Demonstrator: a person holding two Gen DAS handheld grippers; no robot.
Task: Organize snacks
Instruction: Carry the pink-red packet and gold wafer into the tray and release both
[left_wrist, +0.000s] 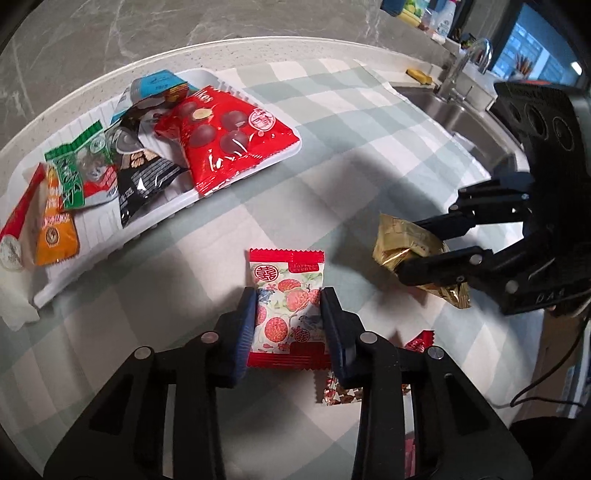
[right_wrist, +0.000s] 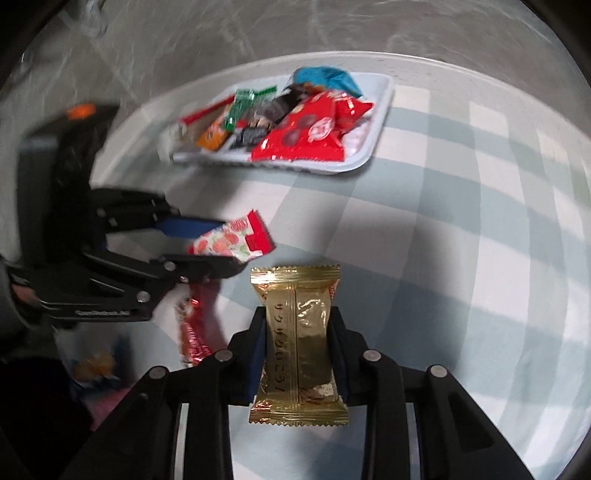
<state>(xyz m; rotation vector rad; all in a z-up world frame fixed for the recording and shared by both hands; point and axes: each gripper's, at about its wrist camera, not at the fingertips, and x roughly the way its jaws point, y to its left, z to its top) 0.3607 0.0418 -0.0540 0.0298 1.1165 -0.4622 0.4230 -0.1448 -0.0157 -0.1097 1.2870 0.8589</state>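
Note:
My left gripper (left_wrist: 288, 295) is shut on a red-and-white fruit-print snack packet (left_wrist: 286, 306), its blue pads pressing both long sides just above the checked cloth. To its right, my right gripper (left_wrist: 410, 247) is shut on a gold foil snack packet (left_wrist: 393, 240). The right wrist view shows that gold packet (right_wrist: 299, 332) upright between the right gripper's (right_wrist: 297, 314) pads. In that view the left gripper (right_wrist: 231, 245) holds the fruit-print packet (right_wrist: 236, 240) at the left. A white tray (left_wrist: 92, 229) at the back left, also seen in the right wrist view (right_wrist: 369, 155), holds several snack bags.
A pale green-and-white checked cloth (left_wrist: 332, 122) covers the counter. One or two small red packets (left_wrist: 417, 343) lie on it under the left gripper, also seen blurred in the right wrist view (right_wrist: 192, 332). A steel sink (left_wrist: 461, 122) with a tap (left_wrist: 469, 62) lies at the back right.

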